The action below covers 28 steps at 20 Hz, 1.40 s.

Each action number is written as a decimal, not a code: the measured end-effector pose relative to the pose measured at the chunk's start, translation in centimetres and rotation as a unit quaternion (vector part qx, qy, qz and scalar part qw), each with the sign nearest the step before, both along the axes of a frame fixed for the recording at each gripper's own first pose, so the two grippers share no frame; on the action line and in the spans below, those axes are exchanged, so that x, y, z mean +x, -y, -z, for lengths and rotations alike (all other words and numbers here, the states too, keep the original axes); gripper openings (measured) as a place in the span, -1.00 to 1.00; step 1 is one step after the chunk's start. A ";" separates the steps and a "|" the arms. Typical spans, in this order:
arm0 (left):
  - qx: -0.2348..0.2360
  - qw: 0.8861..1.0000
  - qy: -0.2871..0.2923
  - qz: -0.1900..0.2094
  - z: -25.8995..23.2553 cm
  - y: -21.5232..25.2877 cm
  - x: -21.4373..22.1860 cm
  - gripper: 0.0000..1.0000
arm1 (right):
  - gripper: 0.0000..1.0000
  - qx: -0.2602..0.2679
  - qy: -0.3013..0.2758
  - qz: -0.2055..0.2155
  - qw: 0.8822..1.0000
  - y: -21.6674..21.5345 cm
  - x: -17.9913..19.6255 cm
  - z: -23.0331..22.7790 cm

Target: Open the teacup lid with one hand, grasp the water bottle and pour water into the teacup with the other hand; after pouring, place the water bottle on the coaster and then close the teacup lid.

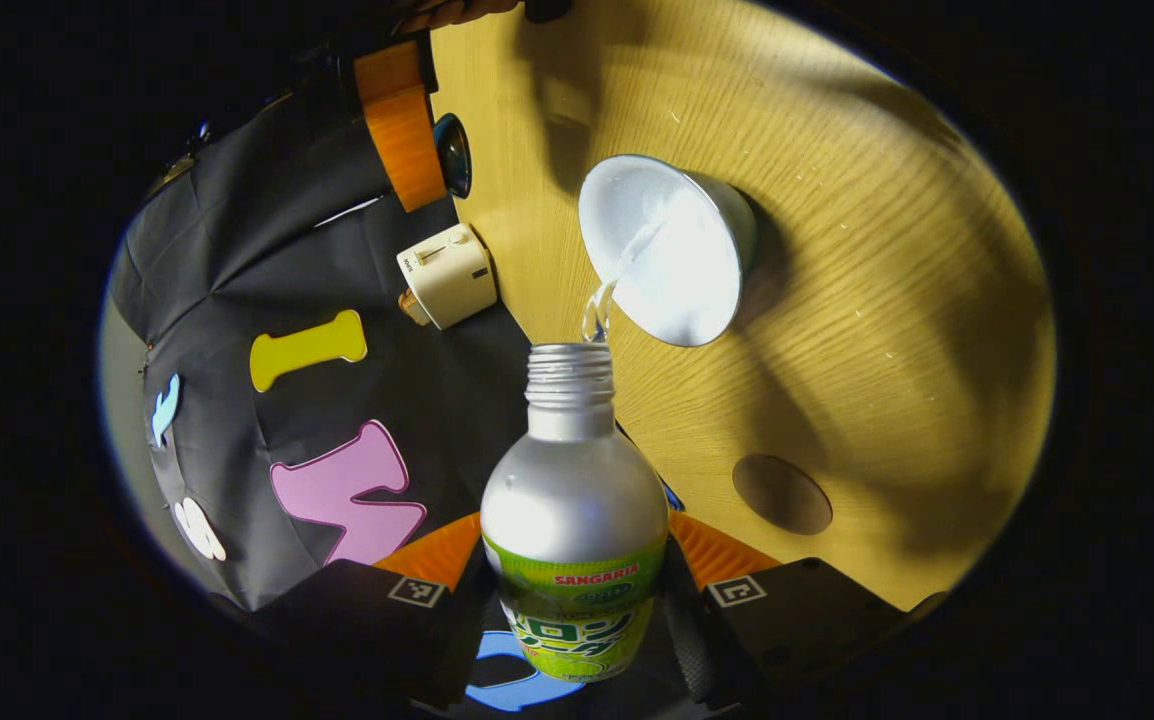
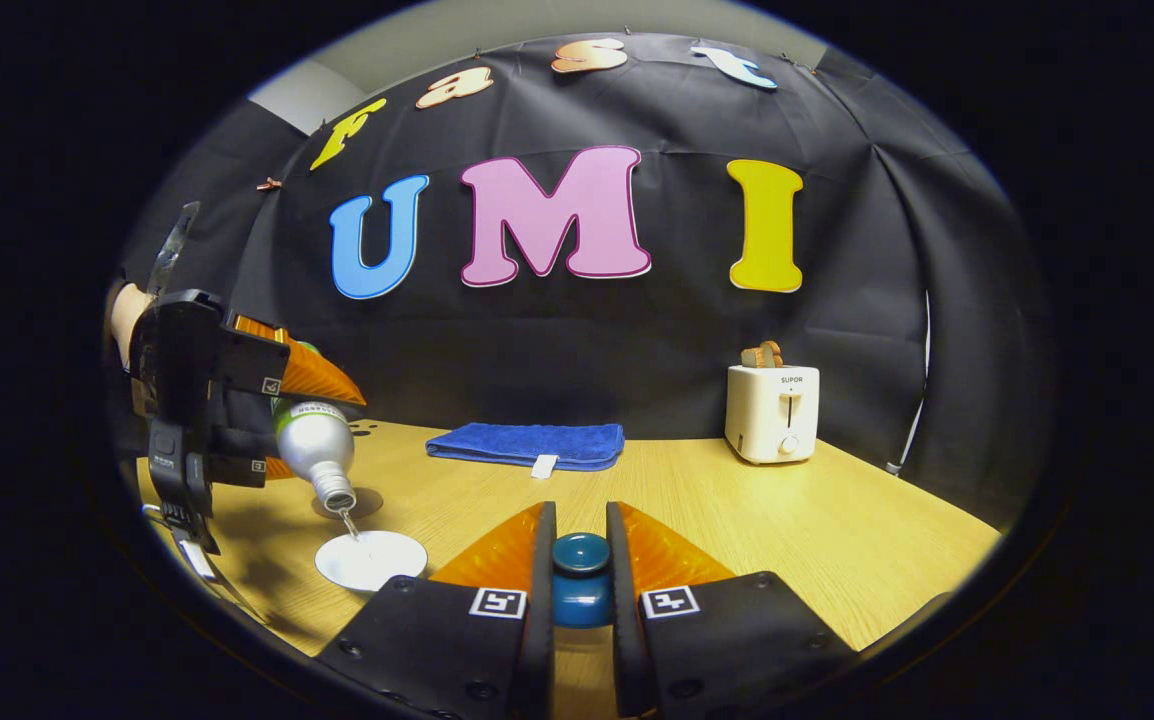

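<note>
My left gripper (image 1: 577, 560) is shut on a silver water bottle (image 1: 573, 500) with a green label, its open neck tipped toward the white teacup (image 1: 667, 250). A thin stream of water runs from the neck into the cup. In the right gripper view the same bottle (image 2: 315, 445) hangs tilted over the teacup (image 2: 370, 560), held by the left gripper (image 2: 292, 420). My right gripper (image 2: 580, 525) is shut on the blue teacup lid (image 2: 580, 565), held above the table to the right of the cup. A round brown coaster (image 1: 782, 493) lies on the table beside the cup.
A folded blue towel (image 2: 527, 445) lies at the back of the wooden table (image 2: 837, 520). A cream toaster (image 2: 772, 412) with toast in it stands at the back right, near the black wall. A person's hand (image 2: 127, 315) shows behind the left gripper.
</note>
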<state>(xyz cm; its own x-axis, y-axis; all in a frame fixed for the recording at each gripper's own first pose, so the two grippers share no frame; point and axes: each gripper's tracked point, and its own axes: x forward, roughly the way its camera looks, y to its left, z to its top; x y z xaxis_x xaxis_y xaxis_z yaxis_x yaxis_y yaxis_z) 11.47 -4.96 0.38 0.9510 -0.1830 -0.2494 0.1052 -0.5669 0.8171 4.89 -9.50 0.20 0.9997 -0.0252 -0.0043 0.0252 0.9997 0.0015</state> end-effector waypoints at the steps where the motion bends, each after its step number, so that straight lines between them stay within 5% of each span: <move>1: 0.005 1.000 0.000 -0.001 -0.1 0.0 0.0 0.60 | -0.46 0.000 0.000 0.000 1.000 0.0 0.1 0.0; 14: 0.067 0.997 0.026 0.005 -2.3 0.4 0.3 0.60 | -0.46 0.000 0.000 0.000 1.000 0.1 0.0 0.0; 28: 0.074 0.997 0.031 0.008 -2.6 0.8 0.3 0.61 | -0.46 0.000 0.000 -0.001 1.000 0.1 0.0 0.0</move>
<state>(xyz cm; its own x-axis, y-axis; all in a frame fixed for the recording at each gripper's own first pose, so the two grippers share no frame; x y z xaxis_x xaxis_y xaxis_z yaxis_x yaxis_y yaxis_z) 11.77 -5.71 2.99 0.9626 -0.1648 -0.2148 0.0459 -0.6827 0.7293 4.87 -9.58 0.23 0.9997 -0.0239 -0.0051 0.0239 0.9997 0.0015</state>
